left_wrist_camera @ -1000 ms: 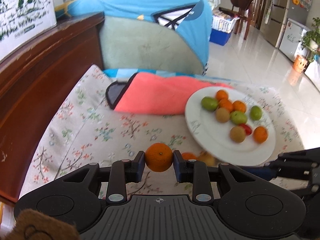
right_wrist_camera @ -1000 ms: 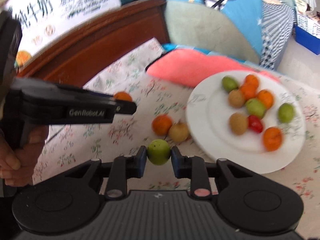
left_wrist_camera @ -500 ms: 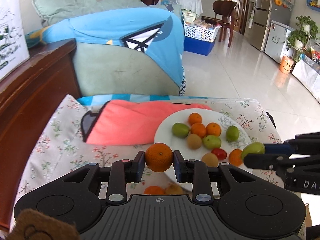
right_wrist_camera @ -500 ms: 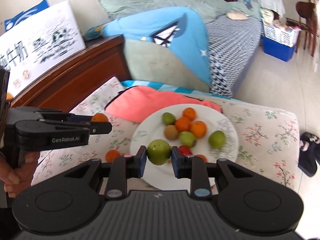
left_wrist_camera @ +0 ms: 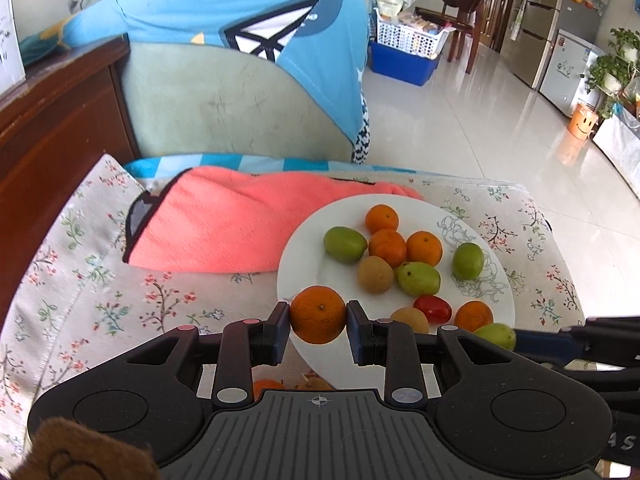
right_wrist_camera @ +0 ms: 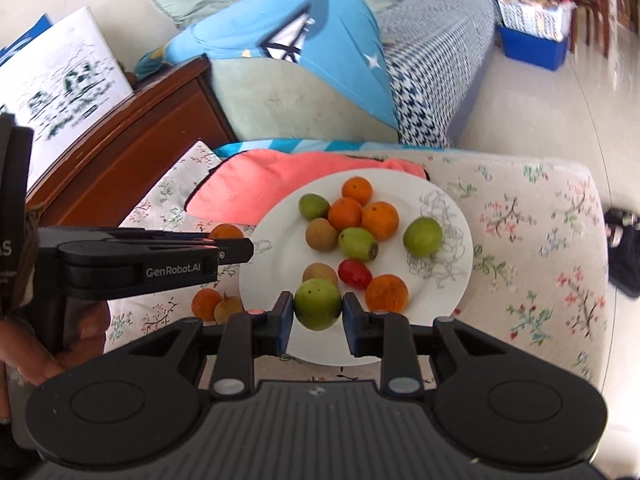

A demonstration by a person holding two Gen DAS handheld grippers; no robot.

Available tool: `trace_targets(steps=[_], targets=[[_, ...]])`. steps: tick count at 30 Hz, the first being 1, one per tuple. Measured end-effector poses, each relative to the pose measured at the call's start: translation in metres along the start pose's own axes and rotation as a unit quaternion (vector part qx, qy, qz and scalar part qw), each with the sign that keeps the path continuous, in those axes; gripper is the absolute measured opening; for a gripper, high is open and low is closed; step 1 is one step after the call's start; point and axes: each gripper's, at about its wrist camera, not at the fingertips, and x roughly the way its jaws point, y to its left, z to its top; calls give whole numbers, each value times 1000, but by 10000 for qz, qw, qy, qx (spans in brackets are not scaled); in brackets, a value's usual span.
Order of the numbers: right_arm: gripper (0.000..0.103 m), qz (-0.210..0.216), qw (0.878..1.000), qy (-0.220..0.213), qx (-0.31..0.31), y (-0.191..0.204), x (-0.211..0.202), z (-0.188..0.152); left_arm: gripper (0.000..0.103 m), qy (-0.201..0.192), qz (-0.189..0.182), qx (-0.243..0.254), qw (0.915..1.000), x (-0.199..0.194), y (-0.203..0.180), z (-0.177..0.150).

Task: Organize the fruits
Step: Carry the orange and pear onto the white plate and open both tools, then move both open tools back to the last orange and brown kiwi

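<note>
Your left gripper [left_wrist_camera: 318, 316] is clenched on an orange mandarin [left_wrist_camera: 318, 314], pads pressing its two sides, stem dimple turned toward the camera. The fruit is near round, so no long axis to speak of. It hangs over the near left rim of the white plate [left_wrist_camera: 304, 276].

Your right gripper [right_wrist_camera: 317, 310] is clenched on a green fruit [right_wrist_camera: 317, 304], slightly taller than wide, speckled, held over the plate's near edge [right_wrist_camera: 320, 354]. In the left wrist view this same fruit [left_wrist_camera: 496, 335] shows at the plate's near right rim.

On the plate: three mandarins [left_wrist_camera: 388, 247] bunched at the far side, a fourth [left_wrist_camera: 473, 316] near the front right, three green fruits, two brown ones [left_wrist_camera: 375, 274], one red one [left_wrist_camera: 432, 309]. The green one in the middle [left_wrist_camera: 418, 278] lies with its long axis across the plate, stem end pointing left. Bare plate shows on the left side and along the right side by the line drawing [left_wrist_camera: 476, 280].

Off the plate, on the floral cloth [left_wrist_camera: 100, 300], a mandarin [right_wrist_camera: 206, 304] and a brown fruit [right_wrist_camera: 227, 309] touch each other just beside the plate's left rim.

A coral towel [left_wrist_camera: 224, 232] reaches the plate's far left rim. Wooden cabinet [left_wrist_camera: 48, 128] bounds the left; the cloth's right edge drops to tiled floor [left_wrist_camera: 460, 128]. Open cloth lies left of the plate.
</note>
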Motion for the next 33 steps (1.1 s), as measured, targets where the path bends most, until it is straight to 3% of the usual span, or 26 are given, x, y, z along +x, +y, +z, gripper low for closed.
trace_targets(steps=[5, 10, 17, 25, 33], targets=[[29, -143, 9997, -84, 161, -3, 6, 1, 31, -8, -41, -169, 9998, 3, -1, 3], [29, -138, 9991, -303, 257, -5, -2, 5, 40, -204, -49, -337, 9992, -8, 4, 8], [30, 112, 9994, -337, 24, 9, -3, 4, 46, -373, 151, -481, 9980, -22, 22, 14], [30, 445, 9980, -80, -446, 37, 10, -8, 46, -208, 399, -504, 9977, -22, 38, 9], [37, 438, 9884, 16, -1452, 72, 30, -23, 47, -146, 486, -521, 9974, -27, 49, 2]])
